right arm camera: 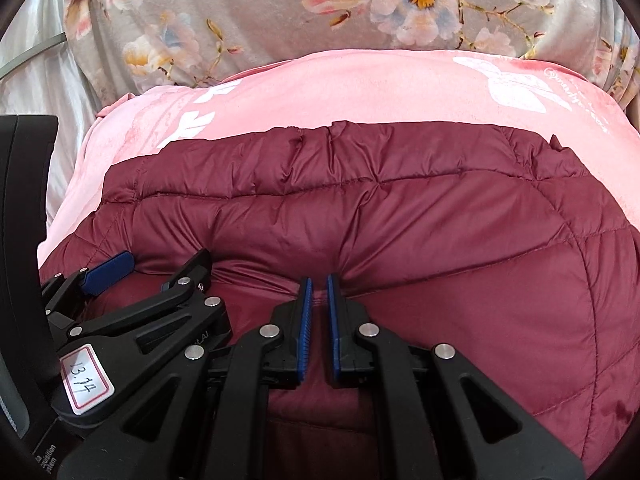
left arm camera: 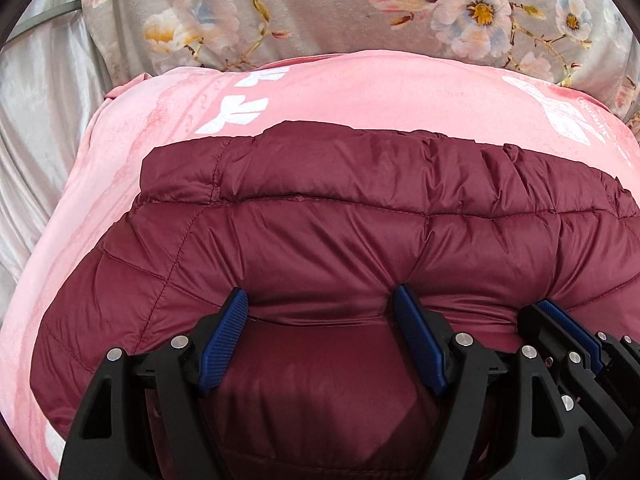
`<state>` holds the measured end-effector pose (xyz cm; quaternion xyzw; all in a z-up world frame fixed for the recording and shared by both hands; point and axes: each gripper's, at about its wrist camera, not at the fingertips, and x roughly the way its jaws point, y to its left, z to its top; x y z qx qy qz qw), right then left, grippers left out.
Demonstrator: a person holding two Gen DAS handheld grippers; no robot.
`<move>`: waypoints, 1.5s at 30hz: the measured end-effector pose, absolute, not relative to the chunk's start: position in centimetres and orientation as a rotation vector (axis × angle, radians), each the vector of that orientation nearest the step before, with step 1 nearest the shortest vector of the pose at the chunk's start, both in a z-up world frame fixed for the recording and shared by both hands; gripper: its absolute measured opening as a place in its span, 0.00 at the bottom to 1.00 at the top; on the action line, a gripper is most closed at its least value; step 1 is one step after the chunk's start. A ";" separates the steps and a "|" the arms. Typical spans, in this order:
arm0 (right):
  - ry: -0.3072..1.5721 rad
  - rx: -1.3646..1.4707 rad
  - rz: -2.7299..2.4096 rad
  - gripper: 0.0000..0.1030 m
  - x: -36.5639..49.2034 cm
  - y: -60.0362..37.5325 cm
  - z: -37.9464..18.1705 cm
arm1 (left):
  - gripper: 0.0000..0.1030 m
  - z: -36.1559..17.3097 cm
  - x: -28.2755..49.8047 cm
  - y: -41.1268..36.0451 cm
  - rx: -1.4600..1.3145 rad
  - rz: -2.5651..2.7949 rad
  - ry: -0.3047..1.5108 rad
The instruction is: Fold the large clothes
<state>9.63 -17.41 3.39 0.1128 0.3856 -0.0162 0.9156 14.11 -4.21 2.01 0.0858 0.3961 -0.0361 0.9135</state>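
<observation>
Left claw [left arm camera: 322, 300] spread wide over maroon puffer jacket [left arm camera: 340, 240] — right claw [right arm camera: 318, 284] pinches its fold.

The maroon jacket [left arm camera: 340, 240] runs off the lower frame edge.

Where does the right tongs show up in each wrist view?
Left wrist view: right tongs at the lower right edge, shut on the maroon jacket.
Right wrist view: right tongs at bottom centre, pinching the maroon jacket's fold.
Shared landmark: the white butterfly print on the pink blanket, upper right in both.
</observation>
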 end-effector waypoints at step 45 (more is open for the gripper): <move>0.800 0.310 0.062 0.11 -0.9 -14.6 4.7 | 0.06 17.0 3.6 6.1 -0.195 -0.286 0.770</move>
